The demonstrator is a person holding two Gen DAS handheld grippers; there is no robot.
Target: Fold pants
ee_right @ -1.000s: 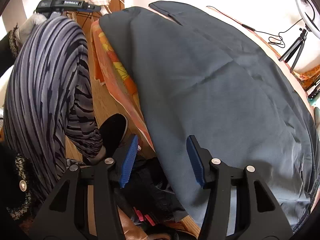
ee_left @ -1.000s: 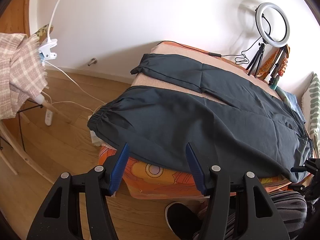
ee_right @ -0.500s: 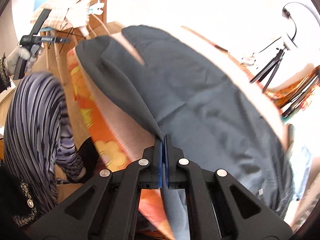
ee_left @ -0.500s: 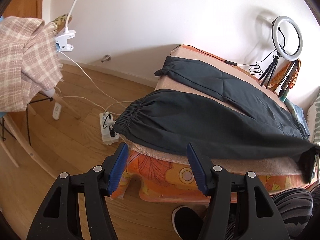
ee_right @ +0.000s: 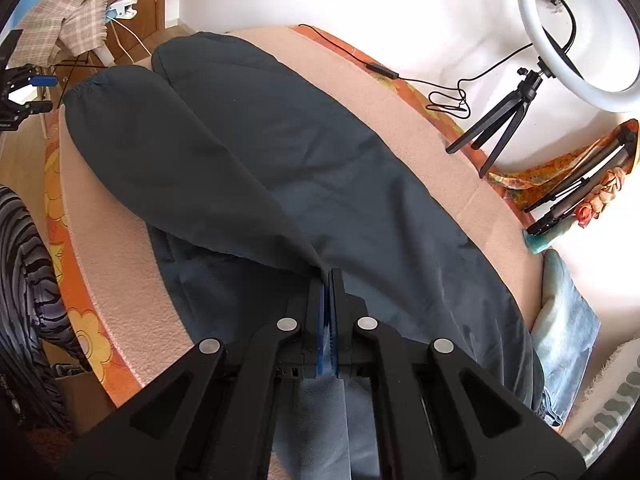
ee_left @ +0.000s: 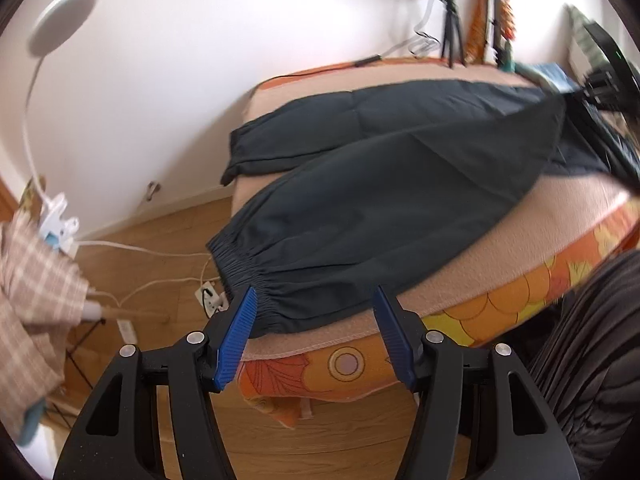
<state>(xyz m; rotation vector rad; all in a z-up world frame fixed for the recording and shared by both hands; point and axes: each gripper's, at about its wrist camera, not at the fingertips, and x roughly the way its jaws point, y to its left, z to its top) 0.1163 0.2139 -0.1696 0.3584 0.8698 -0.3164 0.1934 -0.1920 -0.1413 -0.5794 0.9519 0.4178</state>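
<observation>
Pants [ee_left: 380, 184] lay spread across the bed [ee_left: 460, 280], one leg lifted over the other. The left gripper [ee_left: 314, 332] hung at the elastic cuff, jaws apart and empty. The right gripper [ee_right: 328, 312] had jaws clamped on a pinch of pants fabric.

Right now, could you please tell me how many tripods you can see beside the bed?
2: a black tripod stands upright under the white ring light; a folded black tripod leans against the wall further right. Others may be hidden.

The right tongs [ee_right: 328, 280] pinch a fold of the dark teal fabric pants [ee_right: 260, 152], lifting it. The pants lie across the beige-covered bed [ee_right: 120, 264] beside a white ring light [ee_right: 576, 28].
</observation>
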